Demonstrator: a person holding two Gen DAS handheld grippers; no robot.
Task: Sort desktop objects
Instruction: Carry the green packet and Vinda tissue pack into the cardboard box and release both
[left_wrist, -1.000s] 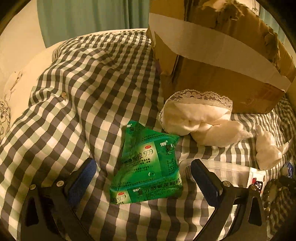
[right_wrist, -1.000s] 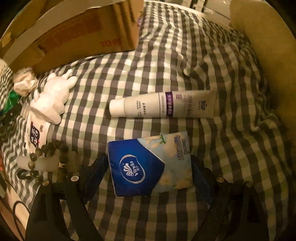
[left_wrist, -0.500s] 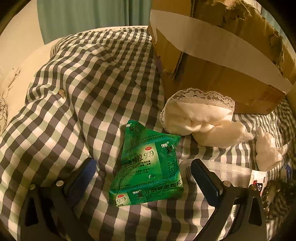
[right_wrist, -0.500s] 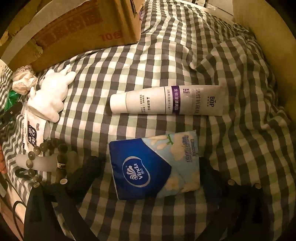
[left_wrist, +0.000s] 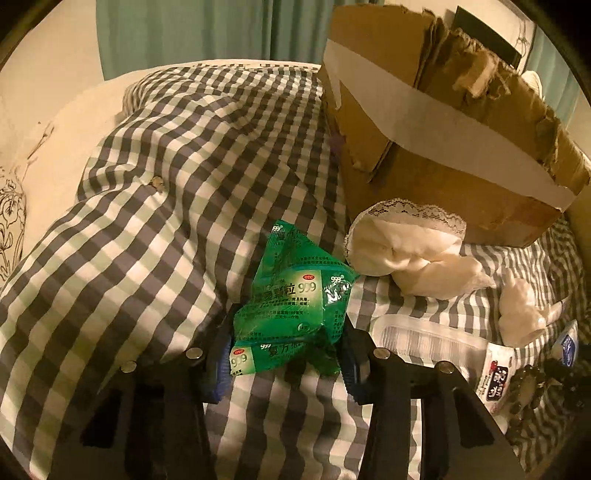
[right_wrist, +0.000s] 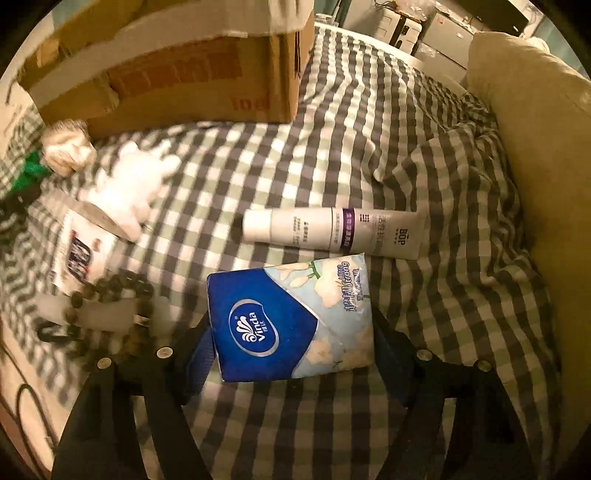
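Note:
My left gripper (left_wrist: 282, 354) is shut on a green 999 medicine packet (left_wrist: 295, 306), crumpled between the blue pads and raised a little off the checked cloth (left_wrist: 177, 206). My right gripper (right_wrist: 291, 350) is shut on a blue Vinda tissue pack (right_wrist: 288, 321), held just above the cloth. A white tube (right_wrist: 332, 230) lies just beyond the tissue pack. A cardboard box (left_wrist: 436, 133) stands at the back; it also shows in the right wrist view (right_wrist: 177, 74).
A white lace cloth (left_wrist: 406, 251), a white plush toy (right_wrist: 133, 188), a snack packet (right_wrist: 81, 251), a dark bead bracelet (right_wrist: 107, 314) and a clear plastic strip (left_wrist: 424, 332) lie between the grippers. A cushion (right_wrist: 546, 166) borders the right.
Both grippers have closed: the left on the green packet, the right on the tissue pack. Both items are lifted slightly and the views have shifted.

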